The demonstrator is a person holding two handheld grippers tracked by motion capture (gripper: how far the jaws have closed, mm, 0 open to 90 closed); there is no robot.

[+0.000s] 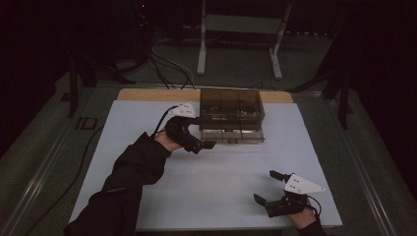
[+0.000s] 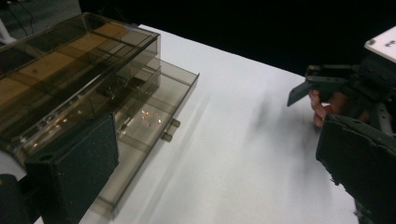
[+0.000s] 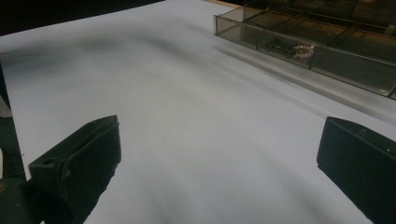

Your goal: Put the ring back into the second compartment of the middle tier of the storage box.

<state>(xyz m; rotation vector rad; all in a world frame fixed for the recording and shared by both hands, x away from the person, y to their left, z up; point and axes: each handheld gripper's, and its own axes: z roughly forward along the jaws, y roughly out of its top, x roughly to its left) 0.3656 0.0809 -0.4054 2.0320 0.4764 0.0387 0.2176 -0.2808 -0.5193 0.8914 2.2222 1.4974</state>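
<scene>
High view, near edge: the right claw (image 1: 268, 186) rests low on the white bench (image 1: 147, 196), jaws wide apart, holding nothing, well apart from the box.
Right gripper view: its two black jaws stand far apart over bare bench; the drawer's long front wall lies beyond them.
Left claw: the left claw (image 1: 209, 144) sits just beside the drawer's front left corner. Its jaws are apart in the left gripper view, with nothing between them.
Drawer: the drawer (image 2: 154, 121) is slid partly out of the box, toward the person.
Box: one smoky see-through plastic box (image 1: 230, 109) stands at the far middle of the bench.
How it will feel: I think it is light, stiff and slippery, and it could crack if squeezed hard.
Where to hold: the small knob (image 2: 170, 129) on the drawer front looks best.
Count: two claws, one box, one open drawer, one knob seen.
Inside: some small beads (image 3: 299, 50) lie in one part of the drawer; too small to count.
</scene>
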